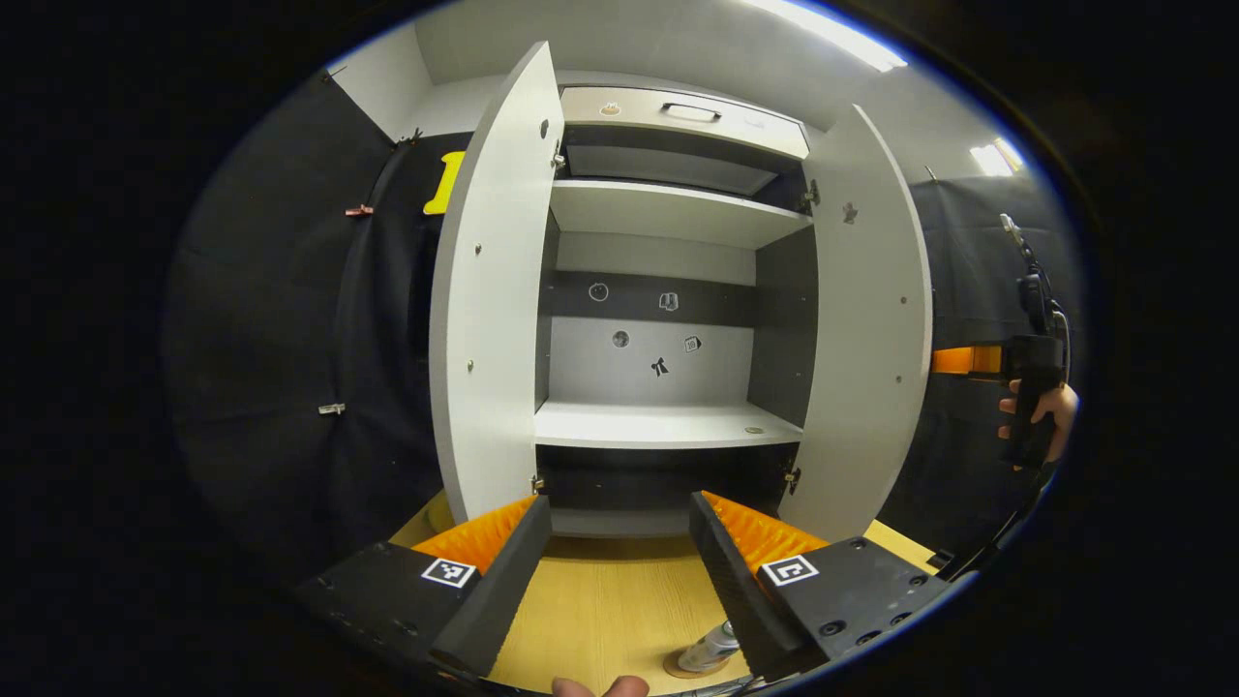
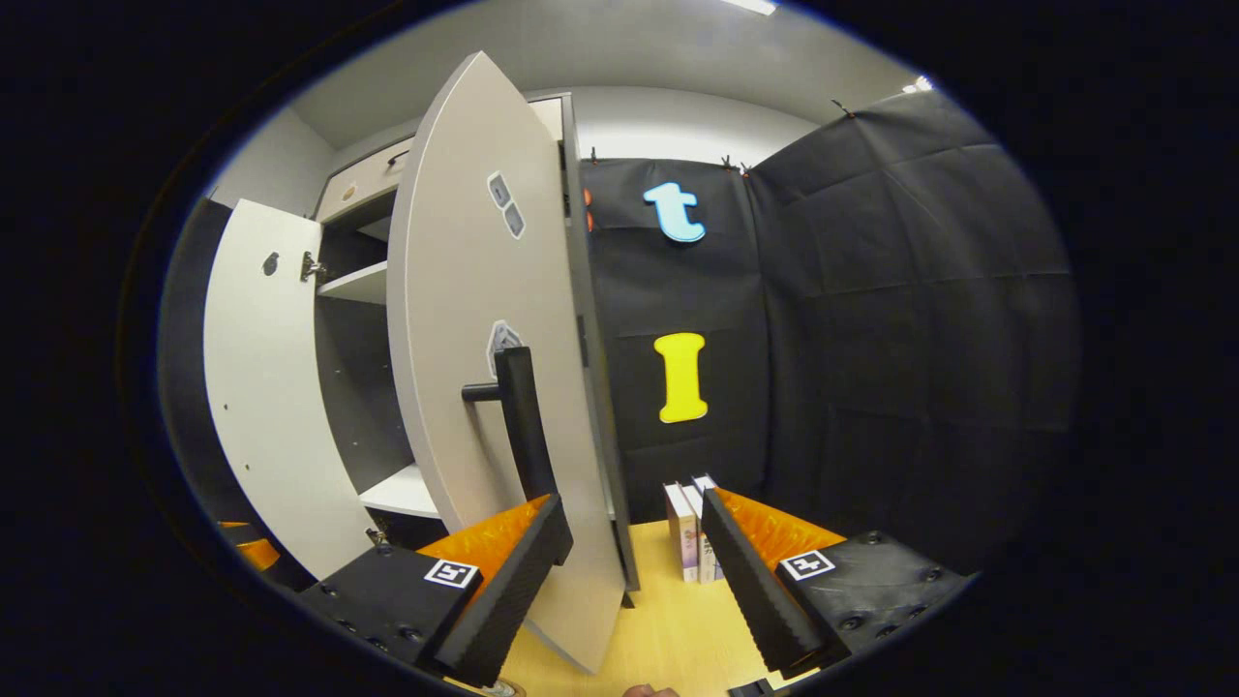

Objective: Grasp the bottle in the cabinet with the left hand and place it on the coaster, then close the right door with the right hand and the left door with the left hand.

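on the coaster (image 1: 692, 668): bottle (image 1: 710, 649), label probably unreadable | left tongs (image 1: 619, 528) wide | right tongs (image 2: 634, 528) wide, astride right door (image 2: 484, 387)

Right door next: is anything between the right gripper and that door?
Nothing visible. The right gripper is open right at the right door, the door's edge between its fingers, the black handle just ahead. Books stand clear beside it.

- A staged recording booth here, not a real home: black cloth wall (image 2: 871, 319) hangs just beyond the right claw (image 2: 634, 571).
- Straight ahead of the left claw (image 1: 619, 571), a white cabinet (image 1: 668, 319) stands on a pale wooden table (image 1: 600, 610).
- Overhead, strip ceiling lights (image 1: 832, 34), office-style.
- Books (image 2: 689, 530) stand just ahead of the right claw.
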Demonstrator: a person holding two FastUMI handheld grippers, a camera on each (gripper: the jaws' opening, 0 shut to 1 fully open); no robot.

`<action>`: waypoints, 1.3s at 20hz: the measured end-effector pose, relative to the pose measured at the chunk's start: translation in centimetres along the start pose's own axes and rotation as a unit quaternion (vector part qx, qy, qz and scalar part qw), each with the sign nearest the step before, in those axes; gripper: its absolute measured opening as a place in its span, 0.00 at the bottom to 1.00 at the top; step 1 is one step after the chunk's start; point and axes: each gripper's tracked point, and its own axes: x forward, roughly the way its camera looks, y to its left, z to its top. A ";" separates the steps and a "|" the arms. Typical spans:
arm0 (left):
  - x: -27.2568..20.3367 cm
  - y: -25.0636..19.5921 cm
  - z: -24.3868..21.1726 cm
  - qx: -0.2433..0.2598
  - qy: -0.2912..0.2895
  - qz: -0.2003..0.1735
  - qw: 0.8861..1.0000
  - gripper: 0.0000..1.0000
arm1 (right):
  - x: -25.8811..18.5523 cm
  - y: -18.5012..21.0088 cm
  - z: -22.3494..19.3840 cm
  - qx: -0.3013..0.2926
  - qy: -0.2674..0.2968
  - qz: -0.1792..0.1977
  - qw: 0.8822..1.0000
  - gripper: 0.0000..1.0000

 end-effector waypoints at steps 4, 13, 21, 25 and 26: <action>-0.5 1.2 0.3 0.003 -0.003 0.010 1.000 0.92 | 1.5 5.6 -1.2 0.004 0.009 0.051 0.999 0.97; -1.4 4.7 0.7 -0.001 -0.006 0.047 0.999 0.92 | 6.6 13.3 -2.8 -0.023 0.005 0.093 0.995 0.98; -2.5 7.9 0.9 -0.013 -0.001 0.087 0.996 0.92 | 9.8 15.8 -3.3 -0.025 -0.001 0.093 0.995 0.98; -3.3 10.2 1.8 -0.004 -0.003 0.109 0.994 0.92 | 10.1 15.9 -3.4 -0.017 0.005 0.083 0.996 0.98; -3.3 11.0 2.2 -0.001 -0.002 0.115 0.993 0.92 | 9.9 15.8 -3.4 -0.019 0.005 0.079 0.997 0.98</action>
